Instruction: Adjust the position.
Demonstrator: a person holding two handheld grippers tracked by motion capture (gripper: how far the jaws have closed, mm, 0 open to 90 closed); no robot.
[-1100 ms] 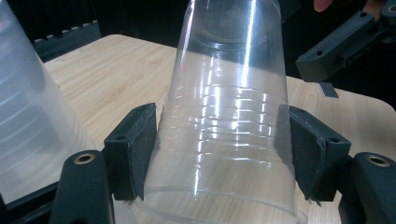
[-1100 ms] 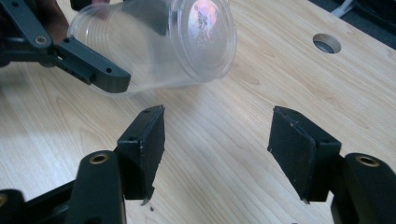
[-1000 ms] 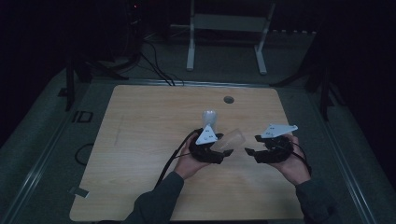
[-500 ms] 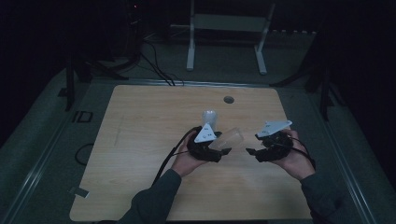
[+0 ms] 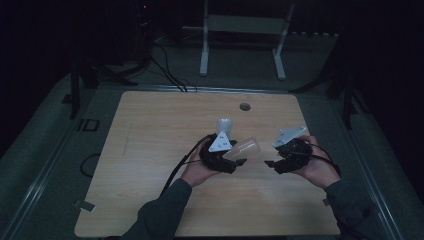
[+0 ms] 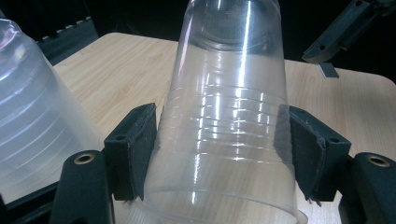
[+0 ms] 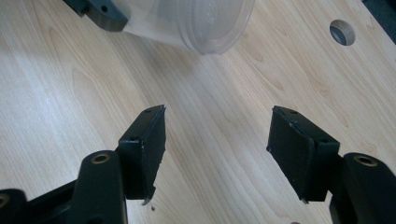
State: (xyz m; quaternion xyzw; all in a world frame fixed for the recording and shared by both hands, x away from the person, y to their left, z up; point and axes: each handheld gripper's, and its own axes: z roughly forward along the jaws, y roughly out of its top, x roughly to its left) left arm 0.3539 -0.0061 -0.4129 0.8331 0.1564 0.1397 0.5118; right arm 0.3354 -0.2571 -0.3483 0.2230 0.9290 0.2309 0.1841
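Note:
A clear plastic cup (image 5: 245, 148) lies on its side above the wooden table (image 5: 150, 130), its base toward the right. My left gripper (image 5: 238, 157) is shut on it; in the left gripper view both pads (image 6: 135, 149) press the ribbed wall of the cup (image 6: 229, 107). A second clear cup (image 5: 223, 124) stands upside down just behind the left hand, and appears at the left as the second cup (image 6: 32, 112). My right gripper (image 5: 271, 163) is a short way right of the held cup, open. Its jaws (image 7: 217, 135) hold nothing, and the cup's base (image 7: 205, 23) is ahead of them.
A round hole (image 5: 244, 106) sits in the table near the far edge, also seen as the hole (image 7: 342, 31). Cables trail from both grippers across the table. A white metal stand (image 5: 245, 30) is on the floor beyond the table.

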